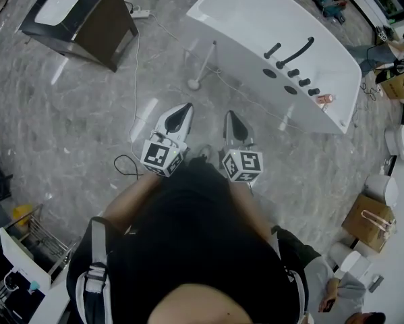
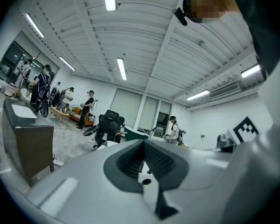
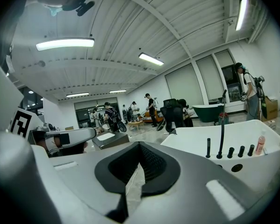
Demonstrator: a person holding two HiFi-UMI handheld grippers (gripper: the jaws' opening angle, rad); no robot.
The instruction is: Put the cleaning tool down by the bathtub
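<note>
Both tools are clenched shut on nothing right now. The left tool (image 1: 186,106) and the right tool (image 1: 229,115) are held side by side, low in front of the person. In each gripper view the pads are seen pressed together with nothing caught between them, so nothing is being carried at this point.

The cleaning tool (image 1: 204,63) is taken to be the long-handled thing with the round foot, well ahead of both tools. Its foot is planted on the floor (image 1: 67,133) just beside the bathtub (image 1: 255,12), and the handle is tipped up toward the tub's near wall. Whether the top of the handle actually touches the tub can't be made out from the head view, and the kind of head on it (plunger, brush, mop) can't be told either, it's just too small.

Judging from how things lie, the task looks pretty much done: the cleaning tool has been set down by the bathtub and it's been let go of. Nothing much seems to be left, maybe just stepping back. One thing to be watched is that lean, since a handle propped like that could slide off a smooth tub wall. A thin cable (image 1: 136,79) is also lying on the floor off to the left of the foot.
</note>
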